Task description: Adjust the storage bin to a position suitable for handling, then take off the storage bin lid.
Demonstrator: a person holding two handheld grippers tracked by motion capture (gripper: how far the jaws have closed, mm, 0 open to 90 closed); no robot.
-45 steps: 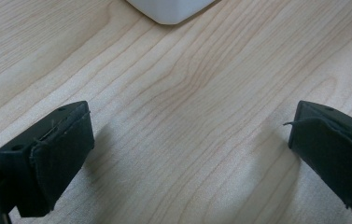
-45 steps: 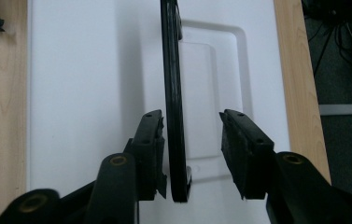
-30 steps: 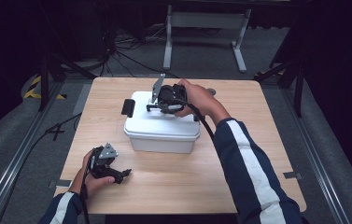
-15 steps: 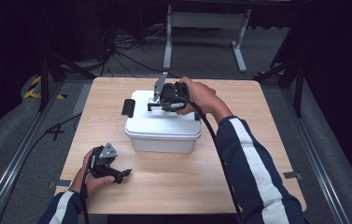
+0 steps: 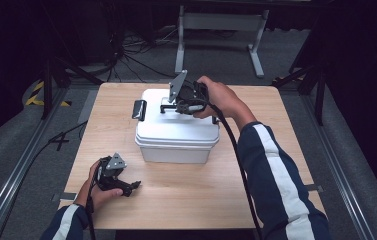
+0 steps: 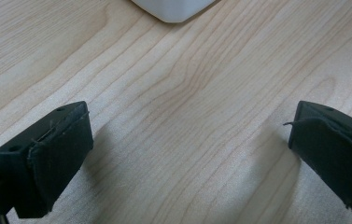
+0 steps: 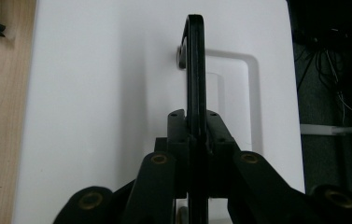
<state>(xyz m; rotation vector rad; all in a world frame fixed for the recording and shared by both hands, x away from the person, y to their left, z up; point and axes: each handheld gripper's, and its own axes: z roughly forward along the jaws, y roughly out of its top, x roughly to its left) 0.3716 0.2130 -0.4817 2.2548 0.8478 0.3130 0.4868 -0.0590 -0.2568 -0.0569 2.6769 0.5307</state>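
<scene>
white box (image 5: pixel 176 131) is sitting mid-tabletop (image 5: pixel 256 180), long axis running left to right. the right gripper (image 5: pixel 168 107) is clamping its black handle (image 7: pixel 195 70), raised upright on the lid. the left gripper (image 5: pixel 135 186) is resting wide open on bare wood near the front-left edge, black latch (image 5: pixel 139 109) at the box's left end.

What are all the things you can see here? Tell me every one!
Table: one, light wood, in the middle of the room.
Box: one, white with a lid, on the middle of the table.
Handle: one, black, standing up on the box lid.
Clasp: one, black, on the box's left end.
Stand: one, grey metal, on the floor behind the table.
Cables: several, black, on the floor behind the table.
Left gripper: one, black, open, low over the table's near left.
Right gripper: one, black, shut on the handle.
</scene>
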